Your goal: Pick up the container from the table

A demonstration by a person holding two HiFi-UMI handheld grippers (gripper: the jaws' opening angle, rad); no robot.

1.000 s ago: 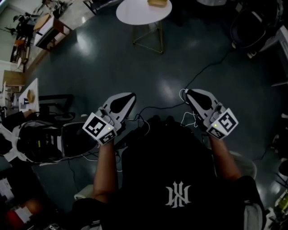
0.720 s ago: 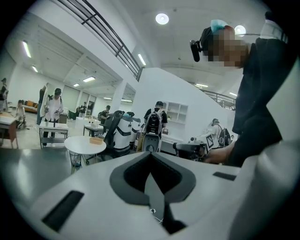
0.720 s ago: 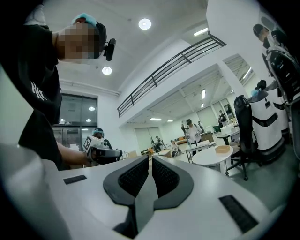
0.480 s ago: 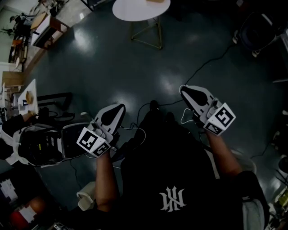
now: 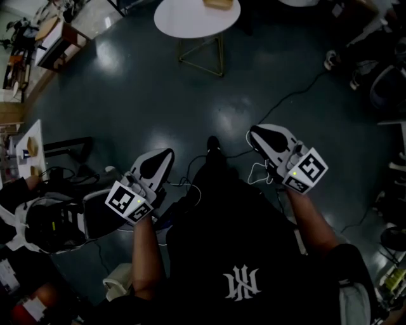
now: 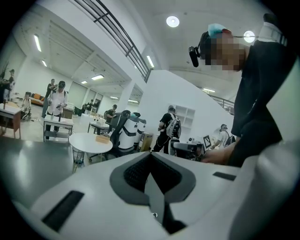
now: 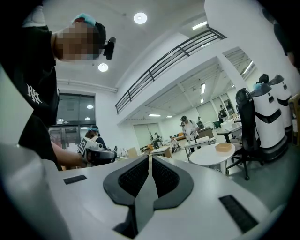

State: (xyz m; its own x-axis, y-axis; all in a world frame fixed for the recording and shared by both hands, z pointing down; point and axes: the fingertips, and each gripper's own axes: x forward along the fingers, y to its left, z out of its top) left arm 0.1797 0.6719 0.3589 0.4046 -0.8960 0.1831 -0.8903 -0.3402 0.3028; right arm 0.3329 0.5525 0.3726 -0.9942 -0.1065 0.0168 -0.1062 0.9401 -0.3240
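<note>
A tan box-like container (image 5: 217, 4) sits on a round white table (image 5: 190, 19) at the top of the head view, far ahead of both grippers. It shows again on the table in the left gripper view (image 6: 102, 138) and in the right gripper view (image 7: 223, 146). My left gripper (image 5: 160, 157) is held low at the left, shut and empty. My right gripper (image 5: 257, 134) is held at the right, also shut and empty. Both point toward the table across open floor.
The dark shiny floor (image 5: 146, 89) lies between me and the table. Black cables (image 5: 298, 89) trail across it. A white machine and chair (image 5: 57, 216) stand at the left, desks (image 5: 57, 44) at the far left, chairs (image 5: 380, 70) at the right. Several people stand in the background.
My left gripper has dropped lower and to the left. The right gripper has shifted slightly left. The table has stayed at the top of the view; a foot now shows between the grippers.
</note>
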